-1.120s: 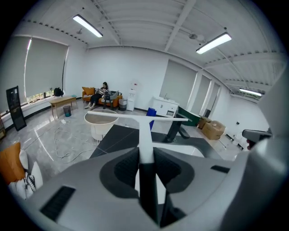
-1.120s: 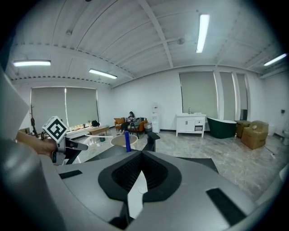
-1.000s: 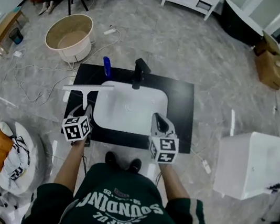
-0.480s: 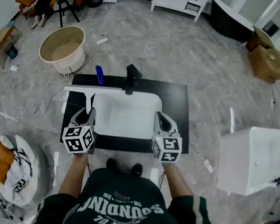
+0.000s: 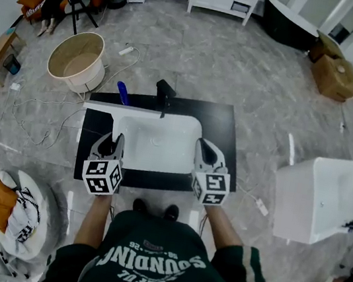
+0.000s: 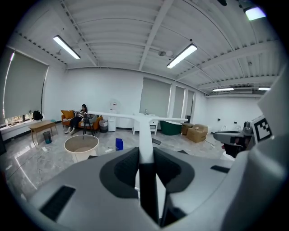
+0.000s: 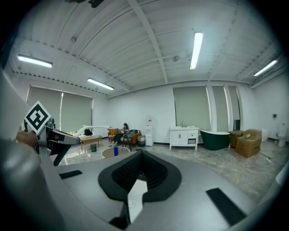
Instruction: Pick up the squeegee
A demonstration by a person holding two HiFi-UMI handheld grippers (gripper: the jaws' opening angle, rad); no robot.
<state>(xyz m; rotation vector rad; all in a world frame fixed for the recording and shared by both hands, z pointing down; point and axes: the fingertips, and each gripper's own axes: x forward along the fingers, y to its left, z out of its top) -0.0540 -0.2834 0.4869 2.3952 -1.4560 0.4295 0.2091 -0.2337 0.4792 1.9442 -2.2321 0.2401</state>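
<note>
The white squeegee (image 5: 99, 108) hangs above the left part of the basin, its long blade level and crosswise, its handle running back into my left gripper (image 5: 112, 138). In the left gripper view the handle (image 6: 145, 135) stands upright between the dark pads, and my left gripper (image 6: 146, 160) is shut on it. My right gripper (image 5: 204, 146) hovers over the basin's right edge, jaws together with nothing between them; the right gripper view (image 7: 141, 173) shows the same. The left gripper's marker cube (image 7: 37, 117) appears at that view's left.
A white sink (image 5: 156, 143) is set in a black counter (image 5: 223, 145), with a black faucet (image 5: 165, 89) and a blue bottle (image 5: 121, 92) at its far side. A beige tub (image 5: 76, 60) and cables lie far left. A white box (image 5: 321, 198) stands to the right.
My left gripper has risen with the squeegee and rolled, so the blade now lies level. My right gripper has lifted a little.
</note>
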